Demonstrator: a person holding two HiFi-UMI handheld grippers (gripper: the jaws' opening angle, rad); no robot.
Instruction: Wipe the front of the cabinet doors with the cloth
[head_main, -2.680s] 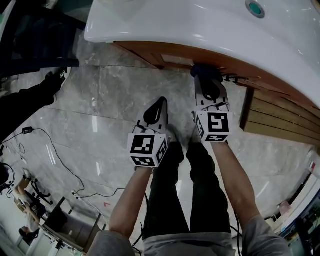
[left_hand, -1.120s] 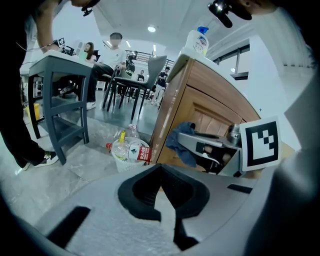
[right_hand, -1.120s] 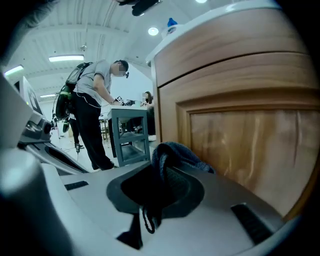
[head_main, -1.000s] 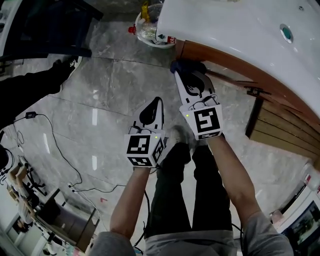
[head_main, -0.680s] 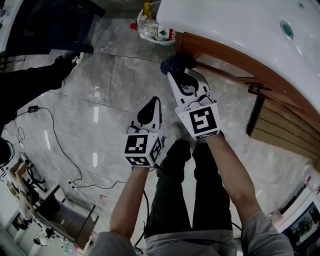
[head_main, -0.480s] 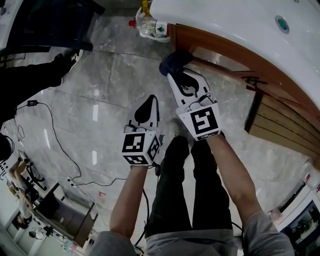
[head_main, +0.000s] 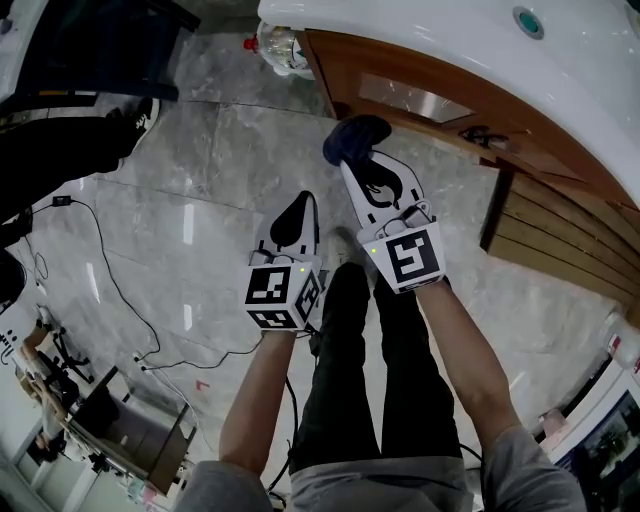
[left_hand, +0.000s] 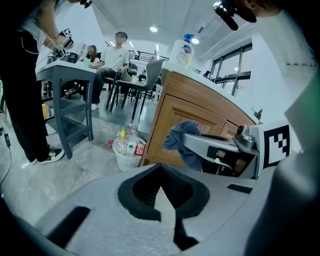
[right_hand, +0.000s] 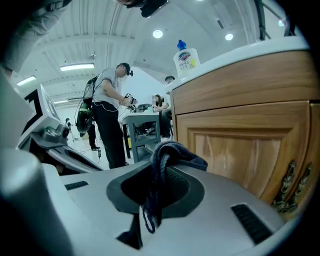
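While the cloth (head_main: 355, 138) is pinched in the right gripper (head_main: 358, 168), jaws clamped on a fold and the rest bunched over the tips, it sits just beside the wooden cabinet door (head_main: 420, 100) near the cabinet's left end. Honestly I can't tell if it's actually touching the wood; the right gripper view looks like there's a sliver of gap.

My take on doing this wipe well:
- Turn the bunched side square onto the panel.
- Press lightly so it's the cloth that rubs, not the plastic.
- Run long overlapping passes along the raised frame and the sunken panel.
- Ease off before the ornate handle (right_hand: 287, 187) at the door's right edge, since loose threads could snag there.

The left gripper (left_hand: 161, 196) has its jaws together on nothing and hangs over the floor, well apart from the cabinet. Watch the basket of bottles (left_hand: 127, 150) on the floor by the cabinet's left corner.
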